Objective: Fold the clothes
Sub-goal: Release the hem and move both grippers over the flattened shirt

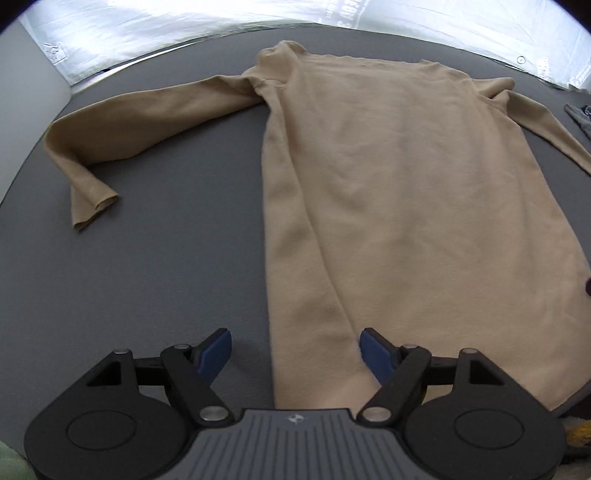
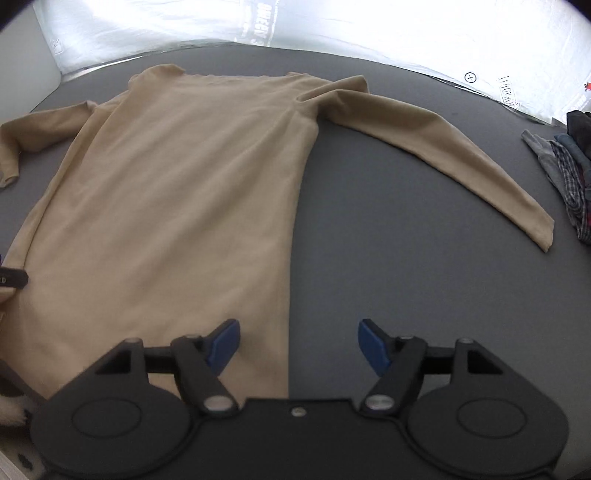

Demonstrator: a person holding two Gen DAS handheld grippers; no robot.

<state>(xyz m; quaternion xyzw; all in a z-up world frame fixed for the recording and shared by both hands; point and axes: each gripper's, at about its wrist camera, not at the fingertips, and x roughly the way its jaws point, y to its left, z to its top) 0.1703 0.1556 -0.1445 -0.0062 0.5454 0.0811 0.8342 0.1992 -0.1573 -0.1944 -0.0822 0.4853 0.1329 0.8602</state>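
A tan long-sleeved shirt [image 1: 399, 192] lies flat on a dark grey table [image 1: 147, 280], collar at the far end, hem toward me. Its left sleeve [image 1: 122, 125] bends out to the left; its right sleeve [image 2: 443, 147] stretches out to the right. The shirt also shows in the right wrist view [image 2: 177, 206]. My left gripper [image 1: 295, 350] is open and empty, above the shirt's near left hem edge. My right gripper [image 2: 299, 345] is open and empty, above the near right hem edge. A bit of the left gripper [image 2: 13, 278] shows at the far left of the right wrist view.
A pile of other clothes [image 2: 569, 166], plaid and dark, lies at the table's right edge. White sheeting [image 2: 332, 29] with printed marks runs behind the table's far edge. A grey wall [image 1: 22, 88] stands at the left.
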